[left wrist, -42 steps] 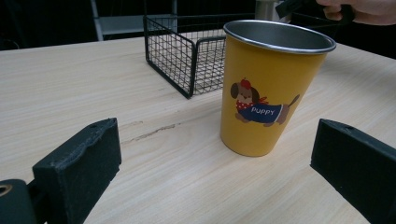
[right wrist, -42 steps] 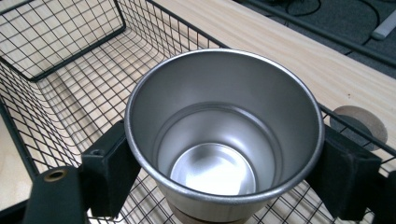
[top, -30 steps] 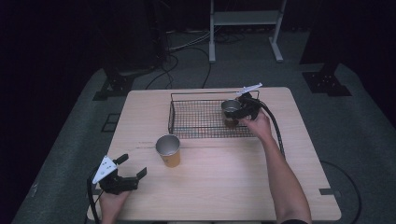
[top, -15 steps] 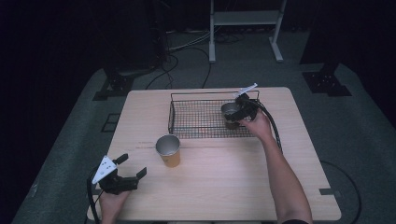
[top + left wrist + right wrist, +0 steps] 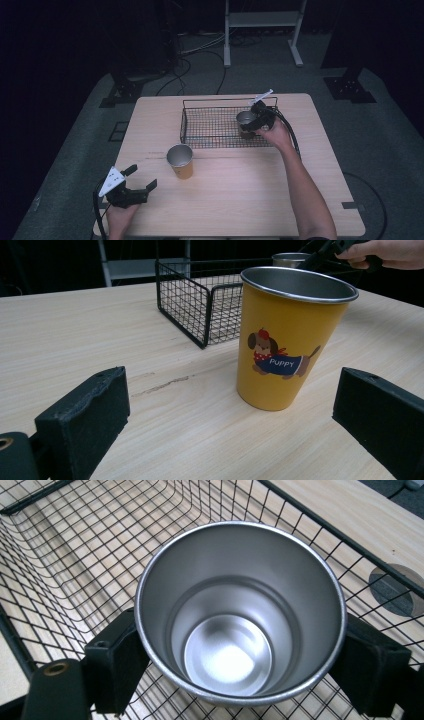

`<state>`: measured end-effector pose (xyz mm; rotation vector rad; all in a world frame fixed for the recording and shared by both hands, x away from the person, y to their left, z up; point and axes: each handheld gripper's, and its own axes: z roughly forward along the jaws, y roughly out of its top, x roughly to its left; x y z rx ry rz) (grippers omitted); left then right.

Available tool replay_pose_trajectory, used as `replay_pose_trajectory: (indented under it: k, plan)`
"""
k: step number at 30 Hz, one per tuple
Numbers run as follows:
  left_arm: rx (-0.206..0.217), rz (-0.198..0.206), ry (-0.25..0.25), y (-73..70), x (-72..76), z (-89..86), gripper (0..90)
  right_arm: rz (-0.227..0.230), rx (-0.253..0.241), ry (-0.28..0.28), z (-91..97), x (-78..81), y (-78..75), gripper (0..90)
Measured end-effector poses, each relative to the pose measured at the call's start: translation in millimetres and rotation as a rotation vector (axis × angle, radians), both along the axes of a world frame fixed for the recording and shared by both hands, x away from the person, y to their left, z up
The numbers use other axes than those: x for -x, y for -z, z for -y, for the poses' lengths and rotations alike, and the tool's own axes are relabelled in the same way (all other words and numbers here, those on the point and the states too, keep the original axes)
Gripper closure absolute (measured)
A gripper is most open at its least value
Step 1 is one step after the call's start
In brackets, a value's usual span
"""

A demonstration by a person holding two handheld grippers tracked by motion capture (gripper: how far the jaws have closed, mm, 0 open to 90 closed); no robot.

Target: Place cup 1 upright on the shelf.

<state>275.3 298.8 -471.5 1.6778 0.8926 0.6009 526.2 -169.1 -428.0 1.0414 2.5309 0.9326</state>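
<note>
Pale wooden table on grey carpet; surroundings dark, perhaps curtained.

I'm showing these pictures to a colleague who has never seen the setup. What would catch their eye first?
Probably the yellow cup with its cartoon puppy, standing upright on the wooden table just in front of the wire basket, ahead of the open left gripper. Next, the steel cup upright inside the basket's right end, flanked on both sides by the jaws of the right gripper, which have just been opening.
</note>
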Motion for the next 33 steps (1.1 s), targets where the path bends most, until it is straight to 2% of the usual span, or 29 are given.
replay_pose_trajectory:
  k: [8, 13, 27, 33]
  plan:
    - [0.001, 0.0, -0.001, -0.1, 0.2, -0.2, 0.7, -0.013, -0.002, -0.01, 0.6, 0.8, -0.4, 13.5]
    - [-0.005, -0.003, 0.003, 0.1, -0.3, 1.1, 0.7, -0.007, 0.022, -0.019, -2.8, 2.4, -1.6, 13.2]
    - [-0.006, -0.002, 0.002, 0.0, -0.1, 0.7, 0.7, 0.002, -0.032, 0.003, 2.9, 4.1, -6.4, 3.3]
    - [-0.005, -0.002, -0.001, -0.2, 0.2, 0.4, 0.7, 0.014, -0.054, 0.002, 4.4, 7.2, -11.2, 1.9]
